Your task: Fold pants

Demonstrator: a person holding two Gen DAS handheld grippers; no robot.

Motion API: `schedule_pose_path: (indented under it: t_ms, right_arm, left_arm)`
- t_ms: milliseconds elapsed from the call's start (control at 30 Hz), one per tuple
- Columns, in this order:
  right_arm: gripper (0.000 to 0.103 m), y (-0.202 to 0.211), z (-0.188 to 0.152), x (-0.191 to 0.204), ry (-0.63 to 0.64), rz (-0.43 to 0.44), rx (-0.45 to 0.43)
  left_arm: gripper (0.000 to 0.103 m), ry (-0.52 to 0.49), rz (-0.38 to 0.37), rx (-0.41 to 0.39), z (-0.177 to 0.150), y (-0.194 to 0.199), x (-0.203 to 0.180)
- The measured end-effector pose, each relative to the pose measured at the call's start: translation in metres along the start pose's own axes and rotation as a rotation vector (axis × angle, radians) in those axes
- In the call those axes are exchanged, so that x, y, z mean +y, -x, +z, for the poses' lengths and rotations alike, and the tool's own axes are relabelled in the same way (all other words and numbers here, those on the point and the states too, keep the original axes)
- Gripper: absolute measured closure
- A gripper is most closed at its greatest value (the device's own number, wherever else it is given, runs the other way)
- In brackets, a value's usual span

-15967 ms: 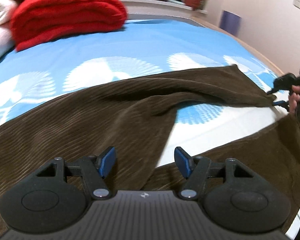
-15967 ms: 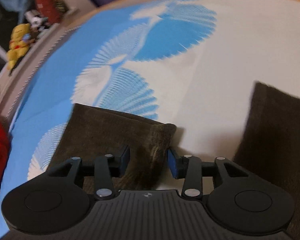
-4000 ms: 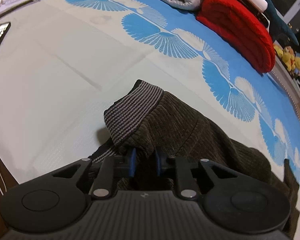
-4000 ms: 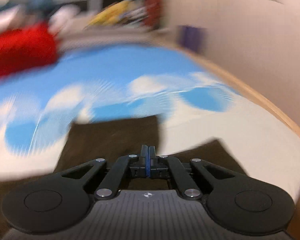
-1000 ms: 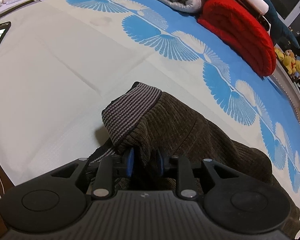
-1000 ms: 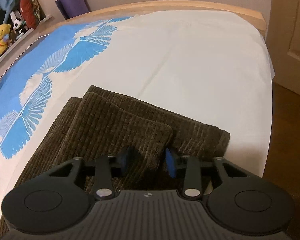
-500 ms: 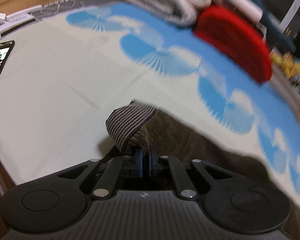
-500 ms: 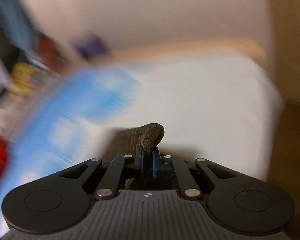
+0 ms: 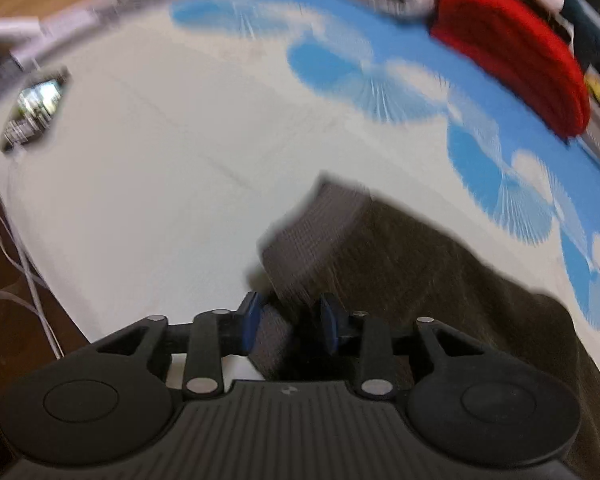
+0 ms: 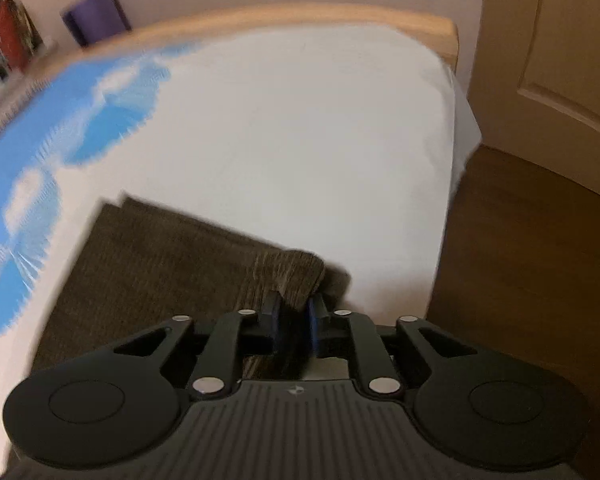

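Red blanket (image 9: 516,52) folded on bed sheet (image 9: 148,184); phone (image 9: 34,110) near edge; door (image 10: 560,52).

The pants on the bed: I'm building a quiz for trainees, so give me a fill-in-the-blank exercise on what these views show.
1. The pants are dark ____ corduroy.
2. The left gripper has the striped ____ between its jaws.
3. The folded blanket near the bed's far side is ____.
4. Next to the bed sheet, beside the right gripper, the floor is ____.

Missing words: brown; waistband; red; wooden
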State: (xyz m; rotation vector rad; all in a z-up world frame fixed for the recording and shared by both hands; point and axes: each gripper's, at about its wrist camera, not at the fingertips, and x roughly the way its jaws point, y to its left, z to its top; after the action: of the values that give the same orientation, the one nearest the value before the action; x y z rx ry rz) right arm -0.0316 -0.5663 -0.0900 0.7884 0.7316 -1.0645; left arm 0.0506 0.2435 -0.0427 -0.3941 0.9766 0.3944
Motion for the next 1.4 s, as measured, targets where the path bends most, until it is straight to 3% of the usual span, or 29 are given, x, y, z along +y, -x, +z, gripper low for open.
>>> schedule_pose_path:
  t_ms: [67,133,200,267,300,367,400,433,567,600,667,733,767,867,967,1033,1100,1167,1200,1233,1267,1400]
  right_arm:
    - [0.078,0.016,0.0,0.006,0.048,-0.001,-0.086]
    - [0.069,0.034,-0.005,0.009,0.103,-0.003,-0.187]
    - [0.062,0.046,-0.006,0.015,0.144,0.025,-0.258]
    - [0.061,0.049,-0.007,0.021,0.175,0.098,-0.263]
    - [0.061,0.049,-0.009,0.025,0.196,0.162,-0.24]
    - [0.061,0.043,-0.013,0.033,0.232,0.26,-0.172]
    - [0.06,0.038,-0.016,0.037,0.26,0.295,-0.124]
    - [0.059,0.031,-0.02,0.043,0.297,0.31,-0.067]
    - [0.058,0.001,-0.033,0.052,0.36,0.264,0.129]
    - [0.058,-0.003,-0.033,0.052,0.356,0.254,0.154]
    - [0.058,-0.006,-0.033,0.049,0.347,0.246,0.167]
    - [0.058,-0.008,-0.032,0.048,0.343,0.234,0.167]
    - [0.058,-0.008,-0.032,0.048,0.338,0.23,0.168]
    - [0.058,-0.005,-0.036,0.048,0.33,0.224,0.166]
    - [0.058,-0.003,-0.037,0.049,0.329,0.224,0.158]
    - [0.058,-0.002,-0.038,0.052,0.339,0.216,0.149]
    - [0.058,-0.002,-0.039,0.052,0.354,0.196,0.148]
    - [0.058,-0.006,-0.041,0.052,0.369,0.161,0.158]
    - [0.058,-0.008,-0.042,0.052,0.375,0.143,0.165]
    - [0.058,-0.01,-0.042,0.052,0.379,0.132,0.169]
    - [0.058,-0.011,-0.043,0.053,0.384,0.125,0.168]
    - [0.058,-0.008,-0.043,0.058,0.391,0.113,0.16]
  left_arm:
    - [0.066,-0.021,0.057,-0.104,-0.002,0.013,-0.003]
    - [0.065,-0.051,0.054,-0.179,-0.003,0.021,-0.009]
    - [0.059,-0.104,0.003,-0.173,-0.002,0.018,-0.019]
    - [0.054,-0.141,-0.093,-0.127,0.0,0.009,-0.026]
    - [0.053,-0.16,-0.096,-0.099,-0.001,0.003,-0.028]
    - [0.055,-0.227,0.013,0.059,-0.002,-0.024,-0.038]
    - [0.059,-0.25,0.012,0.143,-0.004,-0.037,-0.04]
    - [0.061,-0.257,-0.003,0.171,-0.004,-0.044,-0.04]
    - [0.058,-0.009,-0.077,0.052,0.006,-0.035,-0.007]
    - [0.044,0.05,-0.063,0.03,0.009,-0.033,0.003]
    - [0.036,0.138,-0.046,0.06,0.012,-0.039,0.016]
    - [0.041,0.175,-0.119,0.144,0.011,-0.051,0.019]
    - [0.063,0.175,-0.143,0.165,0.01,-0.054,0.016]
    - [0.084,0.133,-0.16,0.109,0.014,-0.044,0.009]
    - [0.087,0.075,-0.191,-0.031,0.013,-0.01,0.004]
    - [0.087,0.053,-0.194,-0.071,0.01,0.007,0.0]
    - [0.085,0.058,-0.151,-0.001,0.006,0.004,0.0]
    - [0.079,0.064,-0.068,0.169,0.0,-0.023,0.002]
    - [0.068,0.074,-0.021,0.243,-0.005,-0.037,0.005]
    - [0.06,0.073,0.009,0.246,-0.008,-0.041,0.005]
    - [0.049,0.054,0.044,0.205,-0.009,-0.037,0.003]
    - [0.048,-0.058,0.096,-0.065,-0.007,0.009,-0.017]
